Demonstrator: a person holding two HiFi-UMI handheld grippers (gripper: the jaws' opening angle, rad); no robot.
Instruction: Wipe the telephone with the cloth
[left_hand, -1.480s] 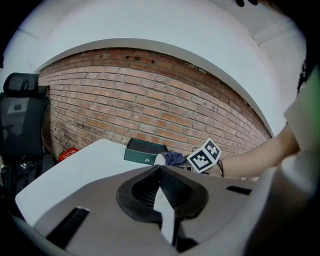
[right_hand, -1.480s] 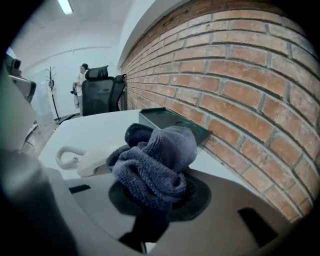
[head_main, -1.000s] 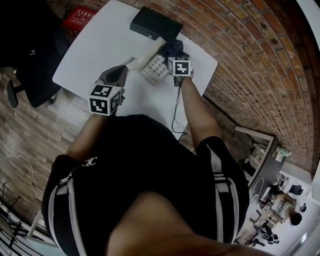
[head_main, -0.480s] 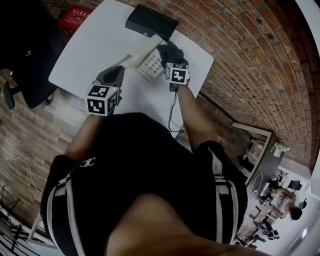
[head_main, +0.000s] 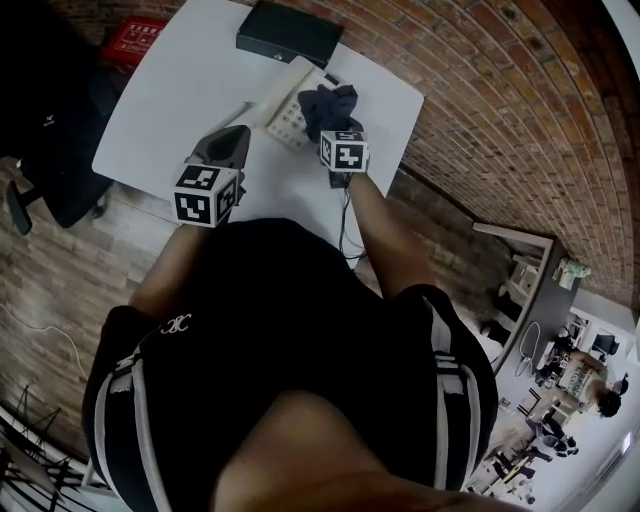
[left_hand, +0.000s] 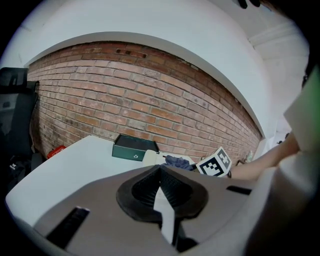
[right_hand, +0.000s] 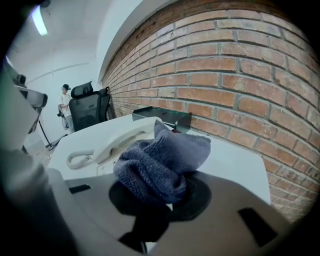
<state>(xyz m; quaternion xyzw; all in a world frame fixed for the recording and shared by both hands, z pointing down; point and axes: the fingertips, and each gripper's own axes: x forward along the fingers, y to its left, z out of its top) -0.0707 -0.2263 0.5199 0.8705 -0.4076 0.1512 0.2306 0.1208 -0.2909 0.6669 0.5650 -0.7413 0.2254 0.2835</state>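
My right claw (right_hand: 165, 200) is clamped on the bunched blue-grey cloth (right_hand: 160, 160) over the cream corded telephone (head_main: 280, 108) on the white counter (head_main: 170, 100), while my left claw (left_hand: 161, 187) is closed on nothing.

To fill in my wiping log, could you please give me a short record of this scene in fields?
Right gripper: shut on the cloth
Cloth: blue-grey, bunched, held over the telephone
Telephone: cream, on the white table
Left gripper: jaws together, empty, back from the telephone
Box: dark, beyond the telephone on the table
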